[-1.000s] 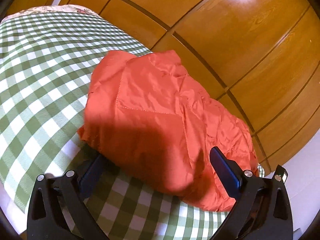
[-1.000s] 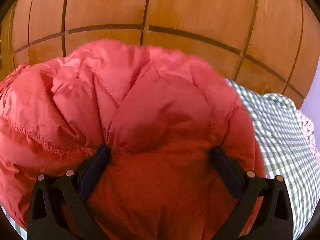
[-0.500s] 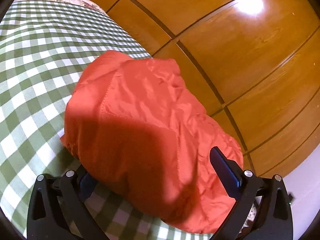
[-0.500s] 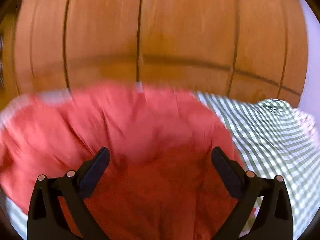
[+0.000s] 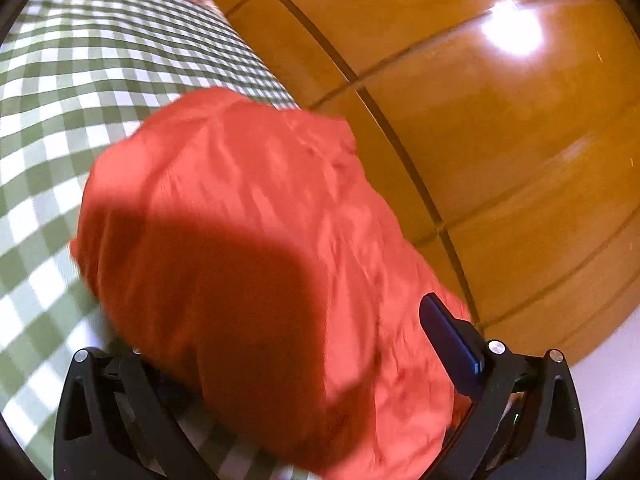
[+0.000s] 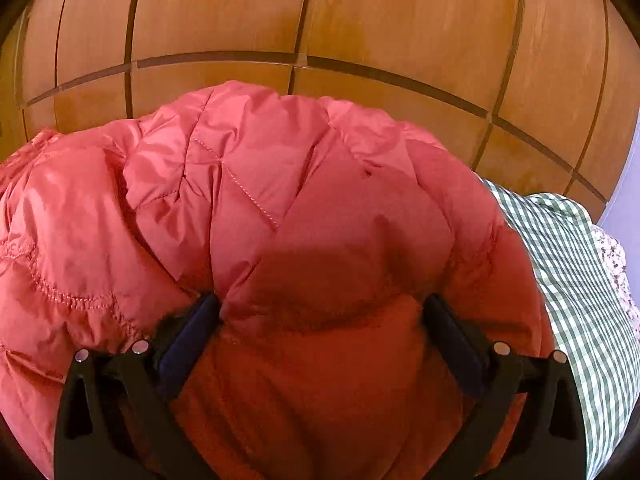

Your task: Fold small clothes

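A red quilted puffer jacket [image 5: 256, 208] lies bunched on the green-and-white checked cloth [image 5: 60, 92], close to the wooden wall. My left gripper [image 5: 280, 328] is open wide at the jacket's near edge. Its right finger [image 5: 448, 340] shows against the fabric, and the left finger is hidden under the jacket's hem. In the right wrist view the jacket [image 6: 280, 200] fills most of the frame. My right gripper [image 6: 322, 300] is open wide, and both fingers press into the puffy fabric with a bulge of it between them.
Glossy wooden panels [image 5: 500, 140] rise right behind the jacket; they show as a panelled wall [image 6: 320, 20] in the right wrist view. Checked cloth [image 6: 568, 264] with a floral edge runs along the right side there. A pale floor [image 5: 608, 380] shows at lower right.
The left gripper has closed in on the jacket, whose hem now covers its left finger. The right gripper lifted off briefly and is pressed into the jacket again.
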A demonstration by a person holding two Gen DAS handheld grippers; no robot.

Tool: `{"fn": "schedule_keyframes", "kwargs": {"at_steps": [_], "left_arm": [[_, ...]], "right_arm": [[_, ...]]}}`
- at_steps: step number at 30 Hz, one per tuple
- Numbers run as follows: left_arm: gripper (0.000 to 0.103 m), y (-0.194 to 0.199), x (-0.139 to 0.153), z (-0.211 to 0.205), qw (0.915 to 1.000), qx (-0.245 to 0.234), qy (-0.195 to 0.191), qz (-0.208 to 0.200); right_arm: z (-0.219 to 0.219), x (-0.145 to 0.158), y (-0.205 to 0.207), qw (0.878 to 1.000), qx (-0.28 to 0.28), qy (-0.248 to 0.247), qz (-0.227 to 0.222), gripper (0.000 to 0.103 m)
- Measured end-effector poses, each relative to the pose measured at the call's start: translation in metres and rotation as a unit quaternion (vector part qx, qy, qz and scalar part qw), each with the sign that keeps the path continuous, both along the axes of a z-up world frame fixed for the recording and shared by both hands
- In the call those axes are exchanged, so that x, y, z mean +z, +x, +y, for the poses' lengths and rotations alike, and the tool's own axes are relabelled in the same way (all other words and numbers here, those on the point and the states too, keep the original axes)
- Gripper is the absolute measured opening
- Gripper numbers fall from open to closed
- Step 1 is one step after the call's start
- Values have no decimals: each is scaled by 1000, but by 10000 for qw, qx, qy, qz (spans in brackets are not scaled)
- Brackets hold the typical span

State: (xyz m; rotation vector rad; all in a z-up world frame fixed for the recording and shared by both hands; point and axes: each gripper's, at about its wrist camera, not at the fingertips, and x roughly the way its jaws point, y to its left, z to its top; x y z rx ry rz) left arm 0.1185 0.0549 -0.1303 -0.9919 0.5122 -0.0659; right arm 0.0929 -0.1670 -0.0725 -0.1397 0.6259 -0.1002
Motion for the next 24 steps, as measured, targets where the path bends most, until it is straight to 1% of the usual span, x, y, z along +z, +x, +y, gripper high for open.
{"fn": "schedule_keyframes", "kwargs": {"at_steps": [1,3,4,5,6,7,8,9,10,11,13,16,19,21,23,24], "left_arm": [[99,5,-1,2,10000,62,-49,23],[93,14,-1,2,9999,82,7,119],[83,17,-2,1,9997,128,63,201],[68,20,-5,2,9992,177,113,329],[62,22,-8,3,9989,191,117,410],[53,24,-11,6,9989,177,55,431],[43,26,-13,10,9992,117,-92,371],[39,28,-14,14,9992,61,-199,350],[32,30,-14,18,9988,-33,-330,357],[26,29,-12,20,9987,-92,-371,345],[20,26,-2,21,9991,-264,-279,204],[17,14,27,18,9982,-548,159,-204],[17,-5,59,14,9930,-802,599,-629],[17,-20,77,14,9869,-965,949,-876],[17,-29,89,15,9811,-1088,1245,-1010],[17,-31,92,16,9783,-1123,1392,-1043]], "right_arm": [[-2,0,1,10000,-1,-7,-10,101],[-4,0,-4,10000,-2,6,-25,101],[-6,0,-1,10000,1,17,-28,101],[-8,-2,-1,10000,4,27,-35,101],[-8,-3,-1,10000,5,29,-38,101],[-8,-3,-1,10000,5,27,-40,101],[-8,-3,-1,10000,5,26,-39,101],[-8,-3,-1,10000,7,28,-41,101],[-8,-3,-1,10000,10,33,-41,101],[-8,-3,-2,10000,12,37,-40,101],[-8,-3,0,10000,12,29,-20,101],[-8,0,-2,9997,74,106,195,101],[-5,2,-21,9982,260,354,408,101],[-2,6,-35,9967,478,458,467,101],[-7,16,-47,9947,547,788,358,101],[-15,27,-55,9915,500,1200,76,101]]}}
